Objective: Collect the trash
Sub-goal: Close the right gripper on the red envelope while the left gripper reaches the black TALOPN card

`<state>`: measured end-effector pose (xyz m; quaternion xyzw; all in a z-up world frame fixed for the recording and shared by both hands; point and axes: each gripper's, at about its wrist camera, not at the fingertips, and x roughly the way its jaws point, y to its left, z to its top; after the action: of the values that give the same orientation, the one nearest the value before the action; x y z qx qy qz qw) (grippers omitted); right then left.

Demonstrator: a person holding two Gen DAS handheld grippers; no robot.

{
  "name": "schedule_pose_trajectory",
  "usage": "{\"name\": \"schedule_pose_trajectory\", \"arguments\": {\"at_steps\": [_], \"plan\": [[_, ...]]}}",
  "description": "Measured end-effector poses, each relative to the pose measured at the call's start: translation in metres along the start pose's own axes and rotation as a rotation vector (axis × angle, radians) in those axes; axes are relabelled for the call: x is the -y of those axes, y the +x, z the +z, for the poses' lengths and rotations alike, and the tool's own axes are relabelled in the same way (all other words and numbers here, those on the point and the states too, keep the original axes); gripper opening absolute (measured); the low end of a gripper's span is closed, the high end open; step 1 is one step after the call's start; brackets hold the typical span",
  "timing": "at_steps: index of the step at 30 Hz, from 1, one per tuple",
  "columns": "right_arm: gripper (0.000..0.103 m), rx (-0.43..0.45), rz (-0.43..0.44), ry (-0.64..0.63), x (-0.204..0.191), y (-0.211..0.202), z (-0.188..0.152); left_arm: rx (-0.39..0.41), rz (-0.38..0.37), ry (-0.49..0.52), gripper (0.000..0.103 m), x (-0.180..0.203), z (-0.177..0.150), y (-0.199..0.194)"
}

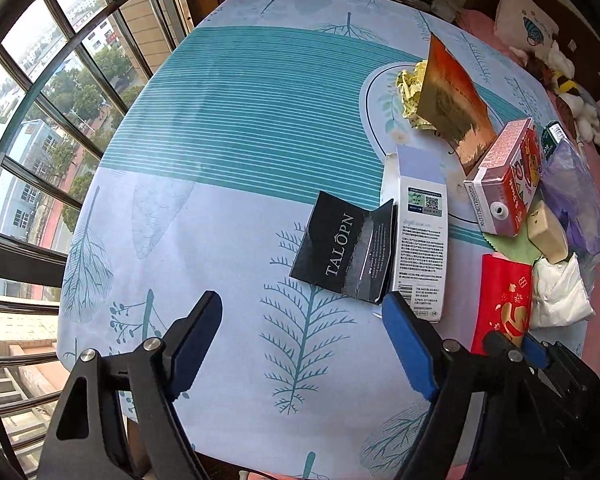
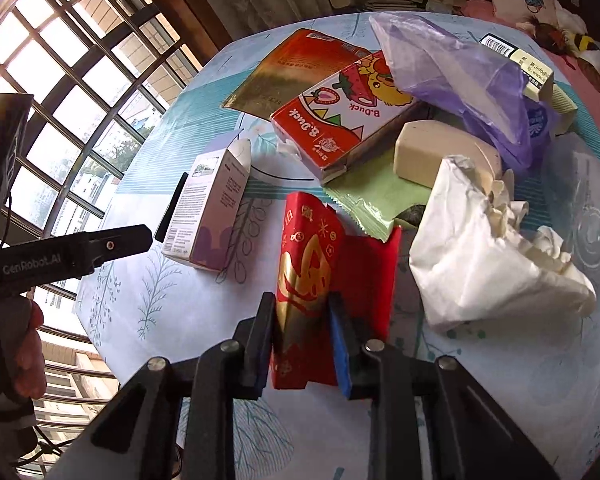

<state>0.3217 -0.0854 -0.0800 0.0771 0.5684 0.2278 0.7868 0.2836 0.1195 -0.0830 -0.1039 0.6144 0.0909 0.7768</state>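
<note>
The right tool [image 2: 302, 334] pinches a red envelope [image 2: 312, 280] between its pads; the envelope's lower end is hidden behind them. The left tool [image 1: 302, 334] stands spread above the counter [image 1: 220, 120], nothing between its fingers; a black leaflet [image 1: 346, 246] and white carton [image 1: 422, 236] lie just ahead.

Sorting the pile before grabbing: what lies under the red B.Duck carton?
Under the red B.Duck carton show a green foil wrapper at its near end and a red-gold flat packet behind it. The tablecloth beneath its middle is hidden.
</note>
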Motion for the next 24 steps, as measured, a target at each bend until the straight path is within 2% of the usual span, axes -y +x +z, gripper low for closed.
{"name": "schedule_pose_trajectory", "arguments": {"at_steps": [10,20,24], "plan": [[0.024,-0.004,0.013,0.001,0.006,-0.002,-0.003,-0.050,-0.057,-0.005,0.080,-0.012,0.018,0.023],[0.024,-0.006,0.018,0.006,0.002,-0.002,-0.006,-0.095,-0.189,0.007,0.080,-0.022,0.040,0.031],[0.024,-0.001,0.014,0.007,0.001,-0.001,-0.006,-0.102,-0.184,0.032,0.080,-0.021,0.046,0.037]]}}
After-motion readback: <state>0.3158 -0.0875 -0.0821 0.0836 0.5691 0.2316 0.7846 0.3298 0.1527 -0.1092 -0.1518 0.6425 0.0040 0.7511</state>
